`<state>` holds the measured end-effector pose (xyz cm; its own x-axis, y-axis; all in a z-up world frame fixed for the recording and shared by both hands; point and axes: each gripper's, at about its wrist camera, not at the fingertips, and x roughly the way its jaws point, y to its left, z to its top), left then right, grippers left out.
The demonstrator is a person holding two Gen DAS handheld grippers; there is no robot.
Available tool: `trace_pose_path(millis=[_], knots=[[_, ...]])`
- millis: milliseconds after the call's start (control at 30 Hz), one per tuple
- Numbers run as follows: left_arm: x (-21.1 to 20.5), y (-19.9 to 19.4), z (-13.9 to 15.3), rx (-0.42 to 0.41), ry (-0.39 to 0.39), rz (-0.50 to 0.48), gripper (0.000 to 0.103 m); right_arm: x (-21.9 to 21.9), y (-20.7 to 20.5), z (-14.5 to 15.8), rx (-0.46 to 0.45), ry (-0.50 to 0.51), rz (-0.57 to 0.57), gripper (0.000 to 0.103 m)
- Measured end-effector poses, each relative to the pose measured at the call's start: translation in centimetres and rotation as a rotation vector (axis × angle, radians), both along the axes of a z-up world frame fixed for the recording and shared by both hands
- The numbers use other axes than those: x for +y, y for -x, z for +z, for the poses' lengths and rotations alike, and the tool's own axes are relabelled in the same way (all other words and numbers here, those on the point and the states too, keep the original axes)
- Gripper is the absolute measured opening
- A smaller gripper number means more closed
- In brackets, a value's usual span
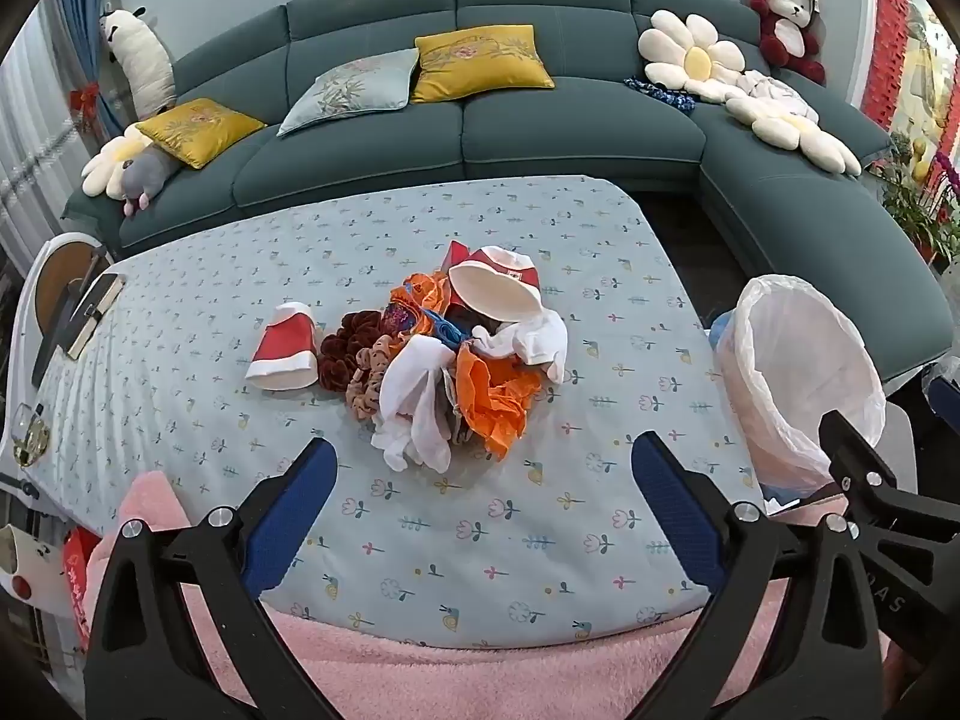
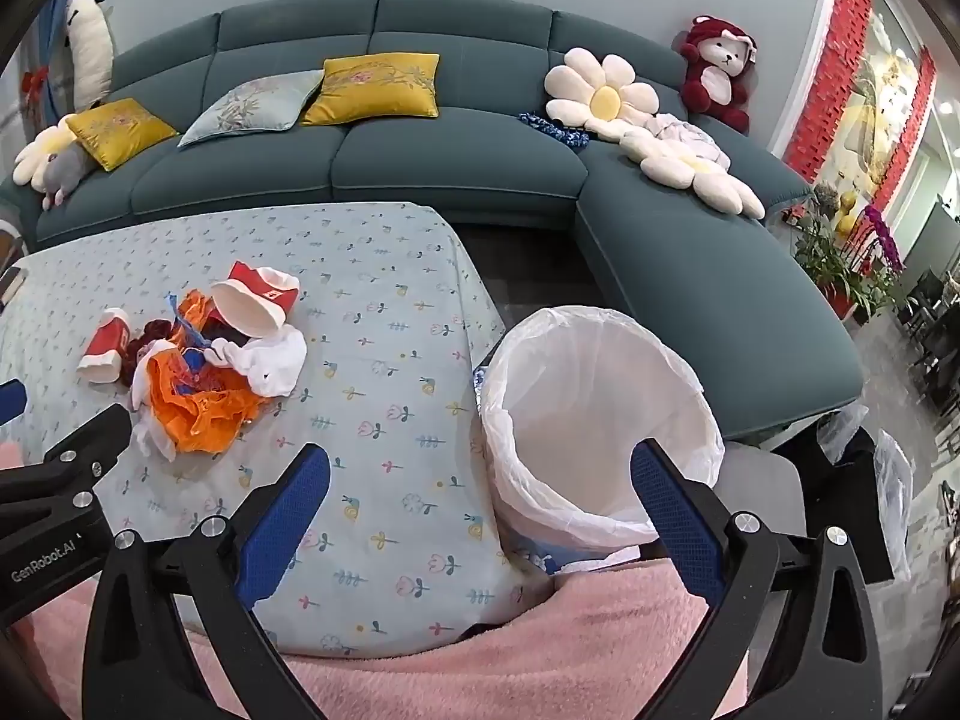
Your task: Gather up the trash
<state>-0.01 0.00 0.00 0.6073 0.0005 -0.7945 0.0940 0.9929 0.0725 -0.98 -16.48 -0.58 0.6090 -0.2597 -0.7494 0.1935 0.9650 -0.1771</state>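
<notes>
A heap of trash lies in the middle of the table: an orange plastic bag [image 1: 495,399], white tissue [image 1: 414,408], brown scrunchies [image 1: 348,354], and a red-and-white paper cup [image 1: 501,291] on top. Another red-and-white cup [image 1: 285,348] lies on its side to the left. The heap also shows in the right wrist view [image 2: 198,378]. A bin lined with a white bag [image 1: 798,372] [image 2: 600,420] stands at the table's right edge. My left gripper [image 1: 483,468] is open and empty, short of the heap. My right gripper [image 2: 480,474] is open and empty at the bin's near rim.
The table wears a pale blue flowered cloth [image 1: 456,540] over a pink fleece [image 1: 480,678]. A teal sofa [image 1: 540,126] with cushions and plush toys runs behind. A book [image 1: 90,312] lies at the table's left end. Potted plants [image 2: 840,258] stand at right.
</notes>
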Motion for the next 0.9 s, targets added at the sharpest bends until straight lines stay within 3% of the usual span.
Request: trace_pose_path(millis=[300, 900], knots=[[-1.3, 0.3, 0.2, -0.012, -0.006, -0.002, 0.094, 0.1, 0.3, 0.1, -0.002, 0.003, 0.001, 0.096], [0.1, 0.6, 0.3, 0.000, 0.007, 0.001, 0.094, -0.1, 0.6, -0.1, 0.001, 0.001, -0.007, 0.096]])
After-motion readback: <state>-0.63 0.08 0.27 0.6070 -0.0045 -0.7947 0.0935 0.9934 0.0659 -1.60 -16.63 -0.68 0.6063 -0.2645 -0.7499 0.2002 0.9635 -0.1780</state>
